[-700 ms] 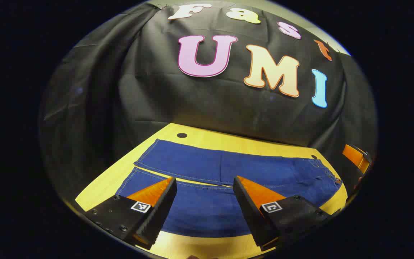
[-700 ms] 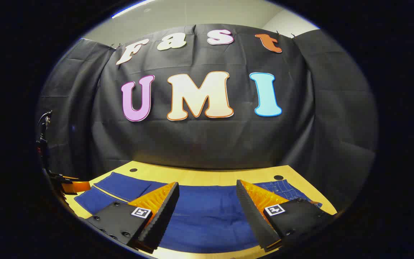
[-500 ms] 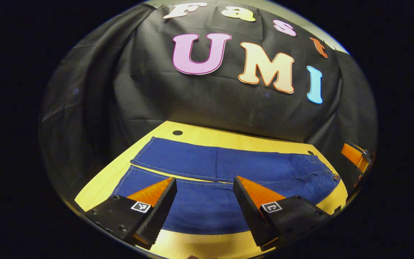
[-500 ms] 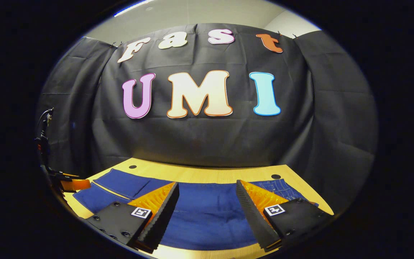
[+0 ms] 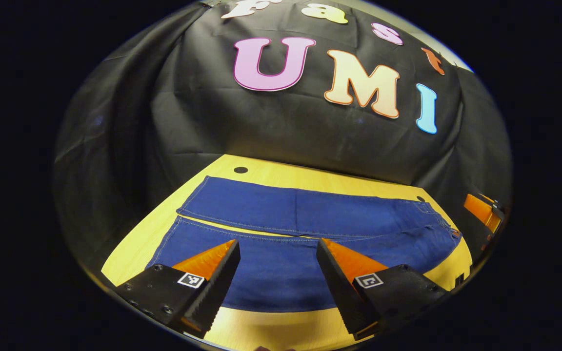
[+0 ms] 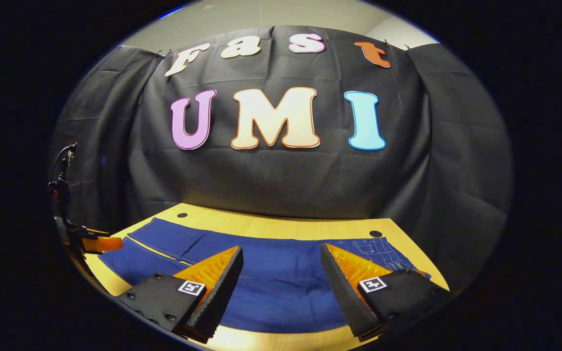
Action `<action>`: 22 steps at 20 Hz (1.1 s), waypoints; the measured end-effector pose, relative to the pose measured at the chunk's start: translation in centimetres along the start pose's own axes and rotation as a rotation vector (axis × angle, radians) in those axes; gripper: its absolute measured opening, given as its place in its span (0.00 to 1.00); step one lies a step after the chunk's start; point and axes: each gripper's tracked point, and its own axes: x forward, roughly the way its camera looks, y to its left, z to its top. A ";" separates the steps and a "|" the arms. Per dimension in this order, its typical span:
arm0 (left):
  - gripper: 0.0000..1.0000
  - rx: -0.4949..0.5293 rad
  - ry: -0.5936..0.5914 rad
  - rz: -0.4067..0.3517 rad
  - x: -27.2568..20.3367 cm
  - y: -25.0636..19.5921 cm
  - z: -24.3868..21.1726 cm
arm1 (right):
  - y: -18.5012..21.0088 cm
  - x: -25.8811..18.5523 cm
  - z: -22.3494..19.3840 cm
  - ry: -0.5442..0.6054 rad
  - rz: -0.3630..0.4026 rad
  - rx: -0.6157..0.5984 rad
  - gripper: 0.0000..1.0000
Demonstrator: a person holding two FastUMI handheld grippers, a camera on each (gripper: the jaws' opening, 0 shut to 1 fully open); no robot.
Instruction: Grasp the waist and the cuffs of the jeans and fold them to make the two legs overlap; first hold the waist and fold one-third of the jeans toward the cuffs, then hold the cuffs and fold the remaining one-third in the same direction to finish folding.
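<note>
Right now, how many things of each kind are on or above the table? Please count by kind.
Jeans: 1, the blue jeans lying flat, legs side by side.
Table: 1, the yellow table.
Grippers: 2, the left gripper and the right gripper, both open above the cloth.
Round holes in the table: 2.
Total: 6.

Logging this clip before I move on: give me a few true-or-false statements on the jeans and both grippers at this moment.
1. The jeans lie flat on the table. True.
2. The two legs already overlap. False: they lie side by side, a strip of table between them.
3. The left gripper is shut on the jeans. False: its fingers stand apart, holding nothing.
4. The right gripper is open. True.
5. The waist sits toward the right in the left gripper view. True.
</note>
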 end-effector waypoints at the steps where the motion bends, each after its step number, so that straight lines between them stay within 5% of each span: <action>1: 0.96 0.002 0.003 0.004 0.0 0.3 0.0 | 0.1 0.1 -0.1 0.006 -0.001 -0.002 0.97; 7: 0.95 0.080 0.065 -0.083 -0.1 1.3 -1.2 | 1.1 0.1 -1.1 0.038 0.005 -0.005 0.96; 22: 0.92 0.725 0.599 -0.545 -3.5 10.7 -12.0 | 1.7 -4.9 -6.1 0.180 -0.054 -0.014 0.98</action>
